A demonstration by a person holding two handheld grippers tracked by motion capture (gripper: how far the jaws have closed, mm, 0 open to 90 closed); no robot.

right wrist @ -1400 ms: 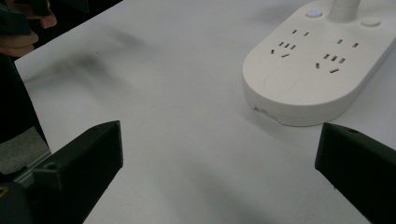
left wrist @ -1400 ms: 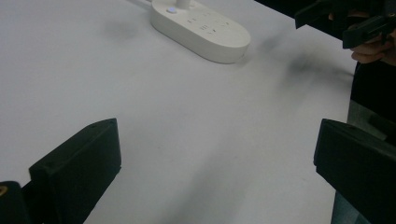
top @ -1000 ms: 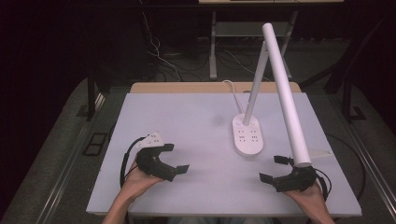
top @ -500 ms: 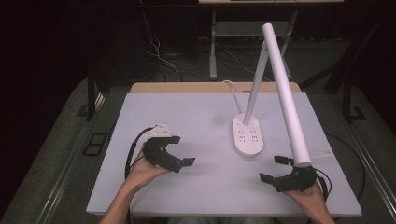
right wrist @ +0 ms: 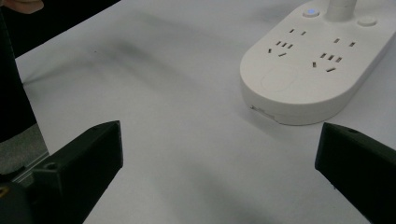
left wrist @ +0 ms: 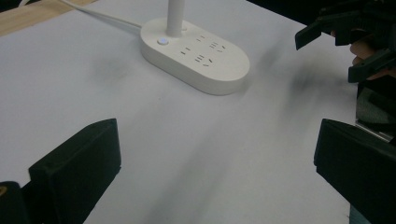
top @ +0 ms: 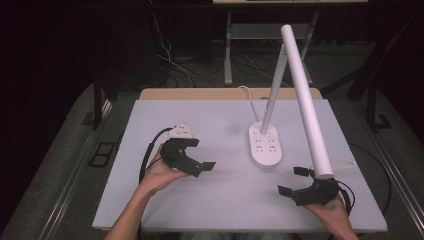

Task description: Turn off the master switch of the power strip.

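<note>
A white desk lamp stands right of the middle of the pale table (top: 165, 120). Its oval base (top: 265, 145) carries several sockets and a small lit button (left wrist: 162, 41). The long white tube head (top: 307, 105) slants down towards the front right. My left gripper (top: 200, 154) is open over the table's left half, pointing at the base (left wrist: 196, 53), with nothing between its jaws. My right gripper (top: 291, 180) is open near the front right edge, under the tube's lower end. It faces the base (right wrist: 303, 65) and holds nothing. The left gripper view also shows the right gripper (left wrist: 345, 37) farther off.
The lamp's white cord (top: 247, 97) runs from the base to the table's back edge, where a wooden strip (top: 200, 93) shows. Dark floor with loose cables (top: 170, 60) and metal stand legs (top: 227, 55) lies behind the table.
My left gripper has moved right and a little forward, towards the lamp base. The right gripper and the lamp have stayed where they were.
</note>
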